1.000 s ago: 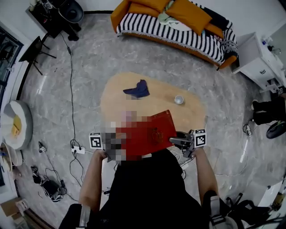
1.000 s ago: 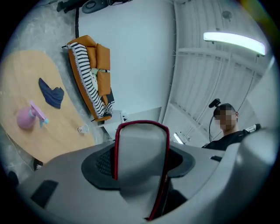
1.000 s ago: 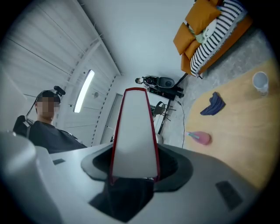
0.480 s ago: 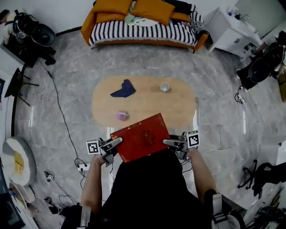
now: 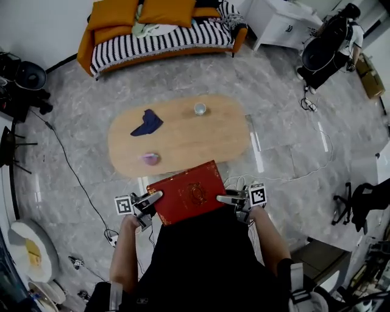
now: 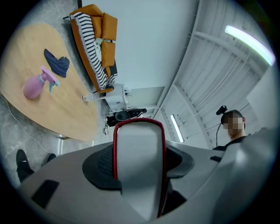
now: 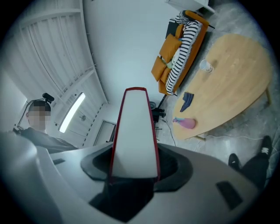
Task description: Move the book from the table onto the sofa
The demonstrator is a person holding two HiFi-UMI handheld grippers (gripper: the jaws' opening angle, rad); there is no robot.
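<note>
Grey marble floor (image 5: 286, 140) fills most of the head view, with the oval wooden table (image 5: 183, 141) in the middle and the orange sofa (image 5: 85, 52) against the far wall.

The red book (image 5: 187, 200) is already off the table. You carry it flat in the air just in front of your body, beyond the table's near edge, with the whole table between it and the sofa. Your left gripper (image 5: 155, 197) is clamped on the book's left edge and your right gripper (image 5: 222, 198) on its right edge. Each gripper view shows the white page block with its red cover wedged between the jaws.

So the pick-up looks done. The carry round the table and the set-down on the sofa are left.

A dark blue cloth (image 5: 146, 123), a pink spray bottle (image 5: 150, 159) and a small cup (image 5: 200, 109) remain on the tabletop.

Your torso (image 5: 201, 262) covers the book's near edge in the head view, so you cannot see how deep it sits in the jaws from there. The sofa seat lies under a striped throw (image 5: 164, 38) and orange cushions (image 5: 167, 11), with something pale between them that is too small to name. Its upper part is cut off by the frame, and a free spot is hard to pick out from here.
</note>
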